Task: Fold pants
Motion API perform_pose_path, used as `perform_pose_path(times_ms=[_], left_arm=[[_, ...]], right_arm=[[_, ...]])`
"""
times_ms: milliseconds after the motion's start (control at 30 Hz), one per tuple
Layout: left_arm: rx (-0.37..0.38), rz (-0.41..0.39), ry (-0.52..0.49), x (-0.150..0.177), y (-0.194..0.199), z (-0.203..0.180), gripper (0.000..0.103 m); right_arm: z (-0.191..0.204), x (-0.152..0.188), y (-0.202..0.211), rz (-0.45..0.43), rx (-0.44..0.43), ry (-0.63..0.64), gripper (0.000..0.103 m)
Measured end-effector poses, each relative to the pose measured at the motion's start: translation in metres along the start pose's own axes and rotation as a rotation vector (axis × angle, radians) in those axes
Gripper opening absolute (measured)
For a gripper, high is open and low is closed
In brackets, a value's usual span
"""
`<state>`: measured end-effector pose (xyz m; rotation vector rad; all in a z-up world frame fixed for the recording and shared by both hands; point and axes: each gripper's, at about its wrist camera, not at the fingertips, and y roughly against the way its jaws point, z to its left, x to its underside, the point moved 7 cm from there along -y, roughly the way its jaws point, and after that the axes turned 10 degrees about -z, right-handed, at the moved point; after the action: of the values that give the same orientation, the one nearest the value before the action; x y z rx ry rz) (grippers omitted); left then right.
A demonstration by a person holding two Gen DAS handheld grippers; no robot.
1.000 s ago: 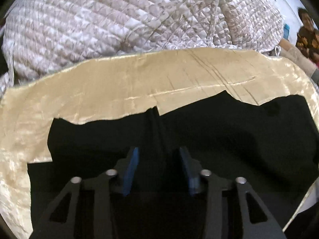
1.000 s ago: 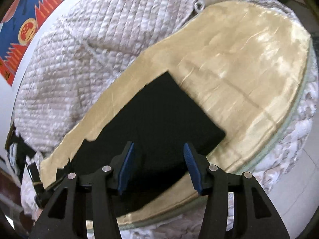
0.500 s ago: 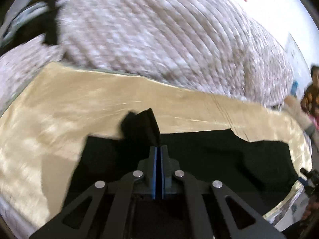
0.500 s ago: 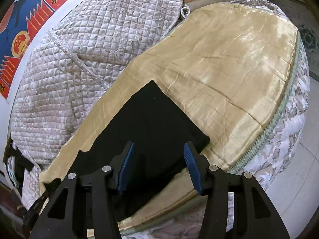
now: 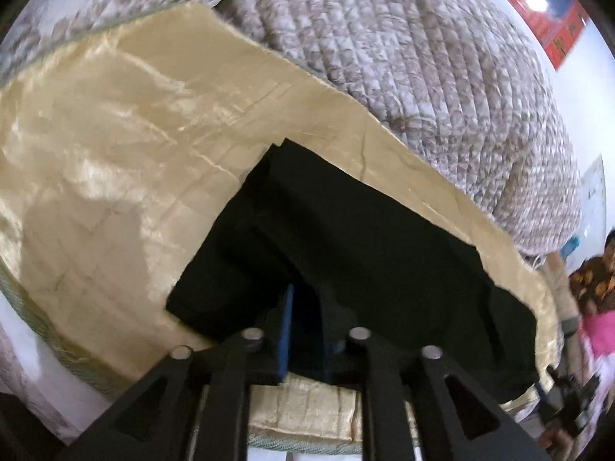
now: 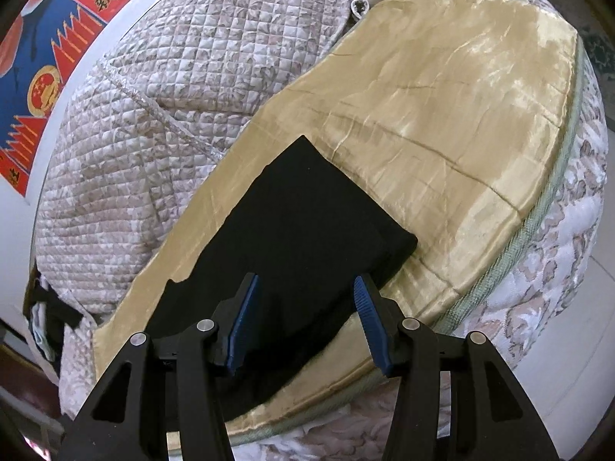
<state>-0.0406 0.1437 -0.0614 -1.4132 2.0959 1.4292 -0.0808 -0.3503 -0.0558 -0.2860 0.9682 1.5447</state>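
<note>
Black pants lie on a shiny beige sheet over a bed. My left gripper is shut on a fold of the pants and holds it lifted over the rest of the cloth, near the bed's front edge. In the right wrist view the pants lie flat with a squared end pointing away. My right gripper is open and empty, hovering just above the pants near the bed's edge.
A quilted grey-white duvet is heaped along the far side of the bed; it also shows in the right wrist view. A red and blue poster hangs on the wall. A person stands at the right.
My left gripper closed on the pants a second ago and has since swung left, dragging the gripped fold over the cloth. My right gripper stayed open and rose slightly.
</note>
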Motion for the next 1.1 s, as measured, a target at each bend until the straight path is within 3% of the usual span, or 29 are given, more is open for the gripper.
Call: perform_pose_path(times_ms=[100, 400, 433, 500, 700, 767, 800, 900, 1100], left_arm=[[0.024, -0.001, 0.041, 0.0, -0.002, 0.001, 0.027], [-0.042, -0.023, -0.054, -0.002, -0.009, -0.008, 0.027], [-0.047, -0.025, -0.066, -0.002, -0.01, -0.01, 0.026], [-0.056, -0.025, -0.096, -0.004, -0.012, -0.013, 0.011], [-0.062, -0.022, -0.104, -0.007, -0.015, -0.013, 0.005], [-0.063, -0.033, -0.111, -0.009, -0.012, -0.013, 0.005], [-0.061, -0.039, -0.112, -0.01, -0.01, -0.013, 0.005], [-0.049, -0.057, -0.115, -0.014, -0.001, -0.013, 0.005], [-0.026, -0.113, -0.098, -0.024, 0.028, -0.013, 0.004]], right_arm=[[0.0, -0.006, 0.007, -0.041, -0.042, -0.047, 0.051], [-0.008, -0.002, 0.004, -0.011, -0.051, -0.11, 0.051], [-0.011, -0.001, 0.002, 0.001, -0.053, -0.127, 0.051], [-0.013, 0.001, -0.003, 0.021, -0.057, -0.156, 0.051], [-0.011, -0.007, -0.006, 0.001, -0.047, -0.147, 0.051], [-0.009, -0.008, -0.008, 0.012, -0.054, -0.144, 0.032], [-0.01, -0.007, -0.01, 0.022, -0.047, -0.149, 0.015], [-0.014, -0.005, -0.014, 0.045, -0.04, -0.178, 0.01], [0.0, -0.019, 0.011, -0.046, -0.074, -0.144, 0.008]])
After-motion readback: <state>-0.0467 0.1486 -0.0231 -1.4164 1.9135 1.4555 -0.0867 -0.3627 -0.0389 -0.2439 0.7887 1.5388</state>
